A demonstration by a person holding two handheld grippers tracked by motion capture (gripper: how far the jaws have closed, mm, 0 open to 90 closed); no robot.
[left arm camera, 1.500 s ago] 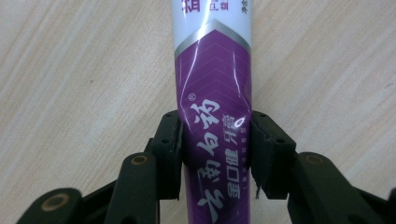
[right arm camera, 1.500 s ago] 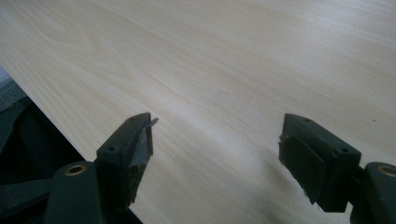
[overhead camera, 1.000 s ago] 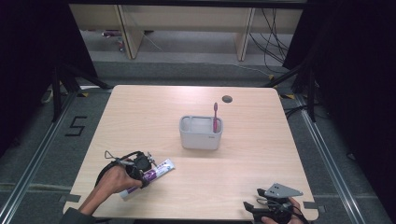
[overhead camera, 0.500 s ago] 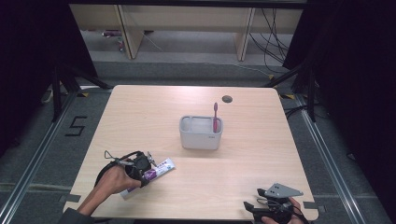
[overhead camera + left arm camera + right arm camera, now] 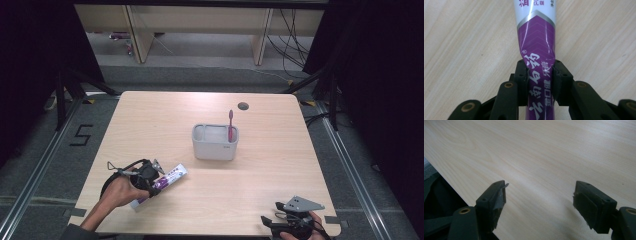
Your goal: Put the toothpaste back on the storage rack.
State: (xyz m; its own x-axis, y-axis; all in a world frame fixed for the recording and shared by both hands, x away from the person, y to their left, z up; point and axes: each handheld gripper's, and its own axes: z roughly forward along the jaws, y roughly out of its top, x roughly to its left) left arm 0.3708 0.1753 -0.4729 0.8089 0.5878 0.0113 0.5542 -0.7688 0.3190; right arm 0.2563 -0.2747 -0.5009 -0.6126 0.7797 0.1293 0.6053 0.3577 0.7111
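While the left gripper [image 5: 540, 72] was closing its jaws, both pads came to press the purple-and-white toothpaste tube [image 5: 537, 50] from either side, creasing its skin; the tube lay flat on the table [image 5: 280, 165] near the front left corner. Right gripper [image 5: 539, 197] stood wide apart over bare wood at the front right edge, holding nothing. Mid-table sat a grey holder [image 5: 215, 142] with a red toothbrush [image 5: 230, 125] upright inside. Beyond the table: grey floor, cables, wooden shelving.
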